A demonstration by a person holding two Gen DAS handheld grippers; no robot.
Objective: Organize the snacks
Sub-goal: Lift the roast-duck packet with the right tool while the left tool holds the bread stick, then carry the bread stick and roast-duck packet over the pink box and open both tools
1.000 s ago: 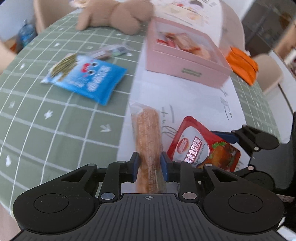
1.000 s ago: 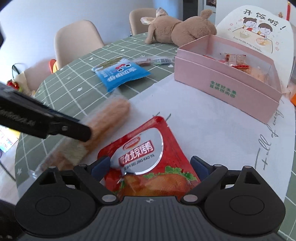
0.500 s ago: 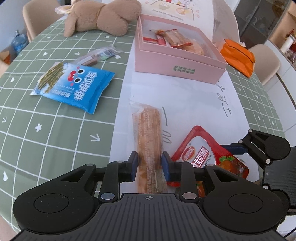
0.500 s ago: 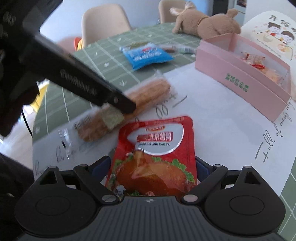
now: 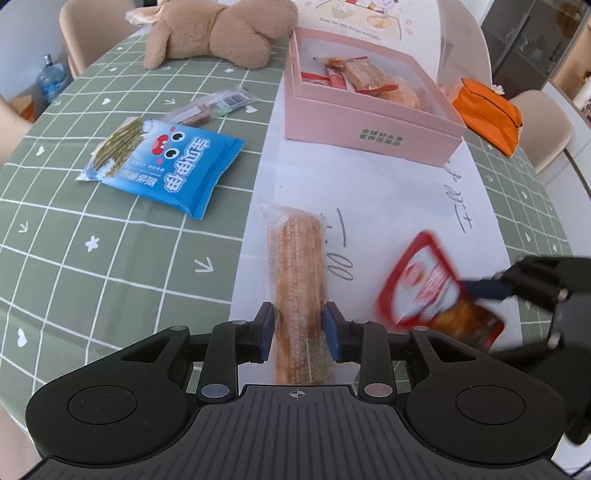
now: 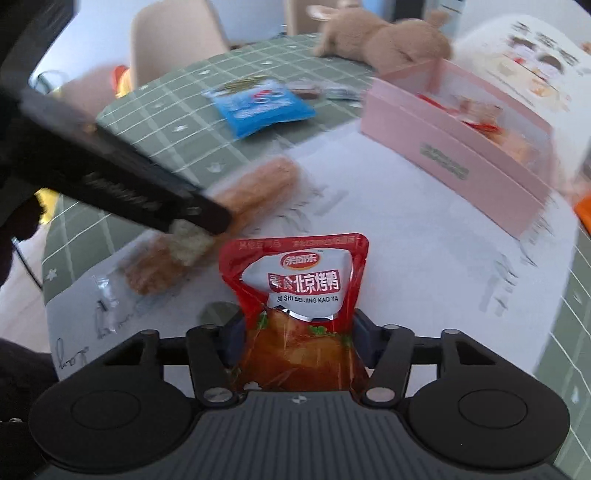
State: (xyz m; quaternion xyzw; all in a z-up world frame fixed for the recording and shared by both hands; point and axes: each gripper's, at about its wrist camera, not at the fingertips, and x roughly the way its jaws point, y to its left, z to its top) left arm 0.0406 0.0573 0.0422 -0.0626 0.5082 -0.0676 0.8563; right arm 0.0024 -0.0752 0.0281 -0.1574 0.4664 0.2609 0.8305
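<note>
My left gripper [image 5: 299,328] is shut on a long clear-wrapped corn cob snack [image 5: 297,266] and holds it over the white table runner [image 5: 388,192]. My right gripper [image 6: 295,334] is shut on a red roast-duck pouch [image 6: 295,284], lifted off the runner; the pouch shows blurred in the left wrist view [image 5: 428,291]. The open pink snack box [image 5: 365,99] stands ahead with several packets inside; it also shows in the right wrist view [image 6: 454,147]. The corn snack and the left gripper arm [image 6: 122,184] show at the left of the right wrist view.
A blue snack bag [image 5: 166,162] lies on the green checked tablecloth [image 5: 74,236], with a seaweed pack [image 5: 118,144] and a clear-wrapped bar [image 5: 214,105] beside it. A plush bunny [image 5: 218,33] lies at the far edge. An orange pouch [image 5: 487,114] lies right of the box. Chairs surround the table.
My right gripper closed on the red pouch and lifted it off the runner, turning it upright. My left gripper kept its hold on the corn snack and rose a little.
</note>
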